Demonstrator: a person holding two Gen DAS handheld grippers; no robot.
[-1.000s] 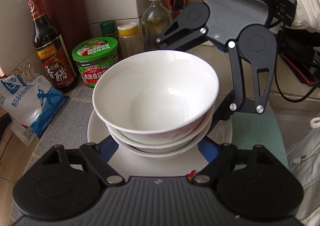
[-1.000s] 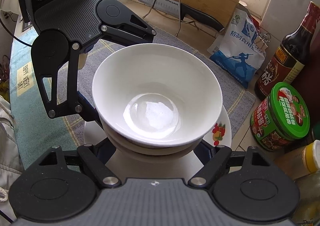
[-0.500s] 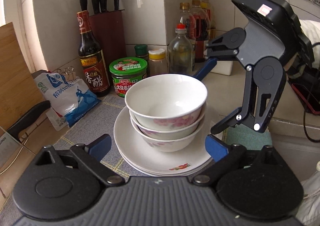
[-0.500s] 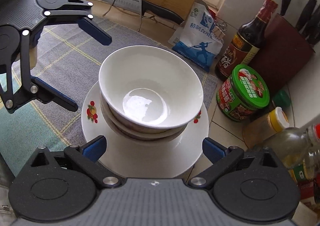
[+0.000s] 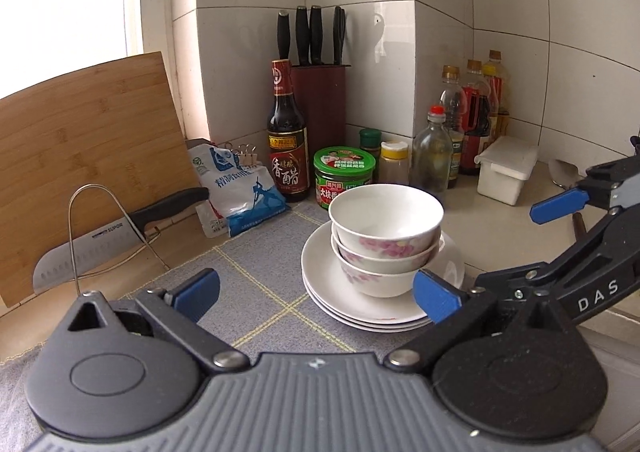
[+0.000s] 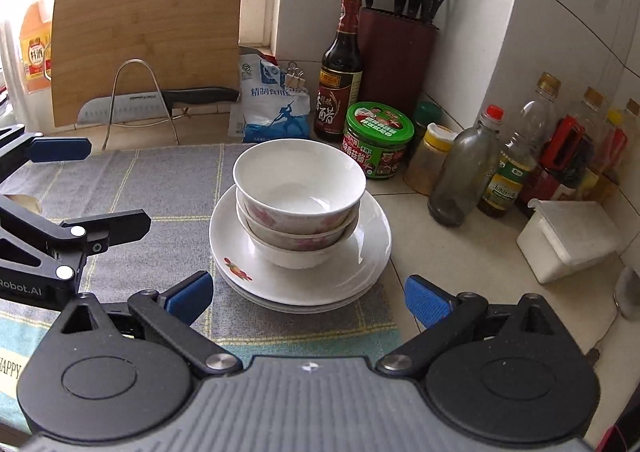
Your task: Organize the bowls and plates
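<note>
So the bowls [image 5: 385, 240] are nested three deep, white with pink flowers on the sides, and they sit right on top of the plates [image 5: 340, 292], which are a small stack of white ones with a little red fruit print near the rim. The whole pile sits at the edge of the grey checked mat [image 5: 256, 292], partly hanging over onto the tiled counter.

Using that pile as the reference: just behind it is the green-lidded jar [image 5: 344, 172], with the dark vinegar bottle [image 5: 287, 140] beside that and the knife block [image 5: 320, 104] further back in the corner. The salt bag [image 5: 240, 192] is back-left of the pile, and the bamboo cutting board [image 5: 88, 148] with a cleaver [image 5: 92, 248] on a wire rack is well off to its left. A white lidded box [image 5: 506, 172] is off to the right of the pile.

The left gripper [image 5: 316, 292] is wide open, blue pads clear of the pile, nothing between them but air in front of the plates. The right gripper [image 6: 308, 296] is the same, jaws spread fully, holding nothing, hovering near the front of the pile without touching it.
</note>
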